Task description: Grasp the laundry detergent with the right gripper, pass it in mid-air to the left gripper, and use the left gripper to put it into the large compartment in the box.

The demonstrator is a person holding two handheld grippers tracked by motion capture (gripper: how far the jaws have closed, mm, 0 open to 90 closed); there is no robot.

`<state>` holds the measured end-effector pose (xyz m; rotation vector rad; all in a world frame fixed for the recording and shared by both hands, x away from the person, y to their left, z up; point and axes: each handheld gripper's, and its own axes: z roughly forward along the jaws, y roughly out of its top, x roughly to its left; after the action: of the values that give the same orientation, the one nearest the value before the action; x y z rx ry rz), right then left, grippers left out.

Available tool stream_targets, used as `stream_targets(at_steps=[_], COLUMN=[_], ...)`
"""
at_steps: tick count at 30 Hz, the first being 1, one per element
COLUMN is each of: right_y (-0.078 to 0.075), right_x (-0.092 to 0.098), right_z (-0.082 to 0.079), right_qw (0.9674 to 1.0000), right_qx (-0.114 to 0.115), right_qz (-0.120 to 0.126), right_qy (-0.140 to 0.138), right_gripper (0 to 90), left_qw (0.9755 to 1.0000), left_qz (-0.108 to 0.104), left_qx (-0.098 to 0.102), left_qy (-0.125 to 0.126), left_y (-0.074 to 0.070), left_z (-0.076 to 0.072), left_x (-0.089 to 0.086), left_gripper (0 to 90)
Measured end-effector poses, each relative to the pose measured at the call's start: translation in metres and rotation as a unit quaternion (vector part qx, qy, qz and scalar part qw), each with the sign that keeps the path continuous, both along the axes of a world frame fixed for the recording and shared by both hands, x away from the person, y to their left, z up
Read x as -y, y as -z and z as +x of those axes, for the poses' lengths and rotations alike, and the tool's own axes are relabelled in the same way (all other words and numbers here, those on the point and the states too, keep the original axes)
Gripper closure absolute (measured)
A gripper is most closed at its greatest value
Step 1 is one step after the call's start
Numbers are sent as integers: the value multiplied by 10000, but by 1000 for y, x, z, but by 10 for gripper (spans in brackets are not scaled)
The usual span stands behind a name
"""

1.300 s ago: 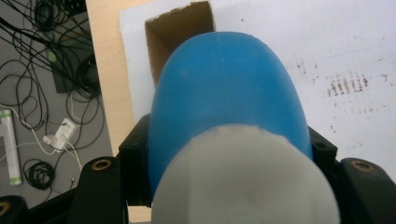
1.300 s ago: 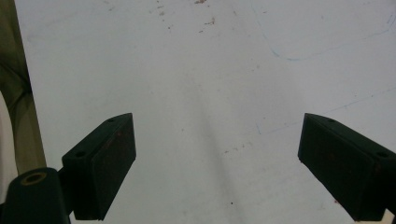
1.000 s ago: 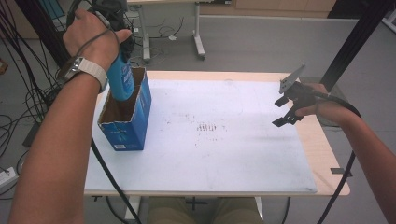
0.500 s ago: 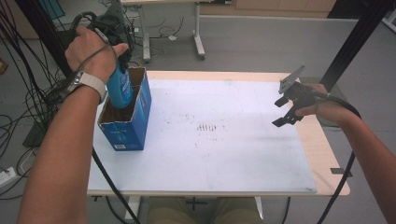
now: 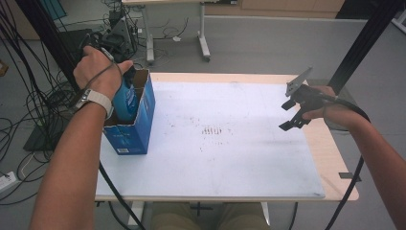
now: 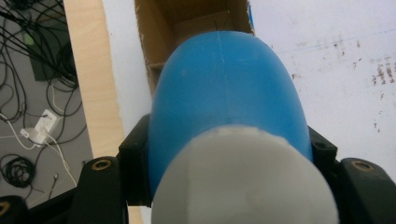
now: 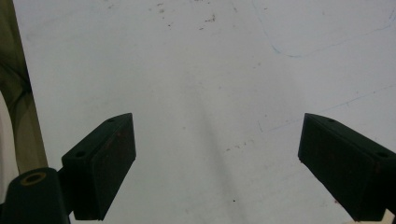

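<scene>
My left gripper [image 6: 224, 186] points down, jaws clamped tight, forearm stretched forward. My right gripper [image 5: 293, 115] hovers with jaws wide apart, wrist level.

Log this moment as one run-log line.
left hand-held gripper: shut on blue bottle, bottle partly inside open blue box | right hand-held gripper: open, empty, above white table

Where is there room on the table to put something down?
Most of the white mat is bare: the whole stretch between the blue box on the left and the right gripper hovering at the right edge. It is crowded only at the box, where the left gripper lowers a blue bottle inside.
</scene>
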<state>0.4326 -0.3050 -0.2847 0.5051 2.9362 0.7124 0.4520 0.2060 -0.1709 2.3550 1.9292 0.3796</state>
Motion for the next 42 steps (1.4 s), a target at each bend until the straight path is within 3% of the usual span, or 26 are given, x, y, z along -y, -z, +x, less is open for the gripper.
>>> stream_targets(at_steps=[14,42], right_y=[1,6], right_x=[-1,0], right_z=[0,-1], right_qw=[10000,9999], right_qx=[-27,-94], right_qz=[-18,-8], right_qy=[-2,51], right_gripper=[110,110], left_qw=[9999,9997], left_qz=[-29,-14], left_qx=[-86,-228], left_qy=[-52,-14], left_y=[37,90], left_z=[1,0], left_x=[-9,-14], left_gripper=[379,378])
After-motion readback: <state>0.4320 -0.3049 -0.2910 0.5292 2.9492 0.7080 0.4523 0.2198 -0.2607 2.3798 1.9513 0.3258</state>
